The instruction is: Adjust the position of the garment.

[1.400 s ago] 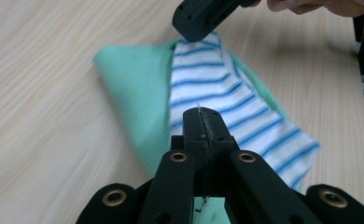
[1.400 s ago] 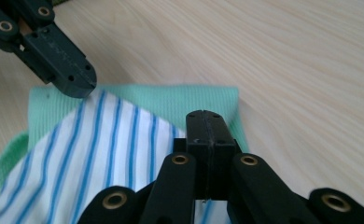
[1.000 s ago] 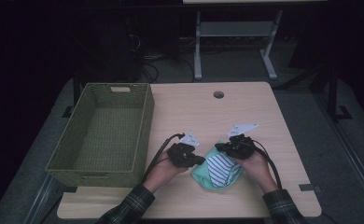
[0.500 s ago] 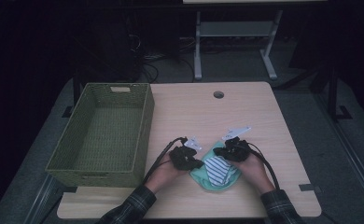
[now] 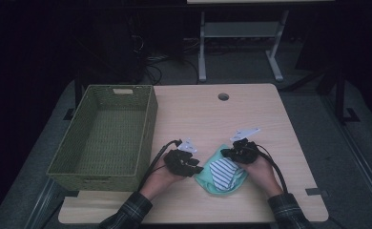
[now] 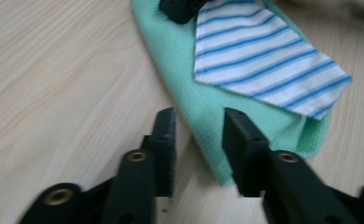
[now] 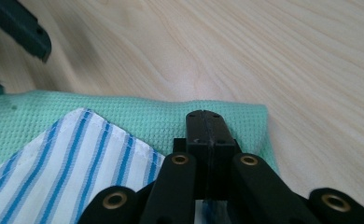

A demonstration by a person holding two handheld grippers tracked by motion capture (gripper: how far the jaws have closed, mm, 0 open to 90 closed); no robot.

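- Sitting at the left of the table (image 5: 270, 124), the green basket (image 5: 108, 131) is keeping well apart from your hands.
- Your left gripper (image 6: 199, 140) has just been opening; its jaws are standing apart over the cloth's edge, pressing on nothing.
- The green cloth (image 5: 208, 176), with its blue-striped flap (image 6: 264, 60), is lying flat between your hands, near the front edge.
- Your right gripper (image 7: 207, 123) is staying fully closed, its jaws pinching the cloth's edge.

Right tool (image 7: 207, 128) hides whether cloth (image 7: 124, 121) is pinched between its jaws
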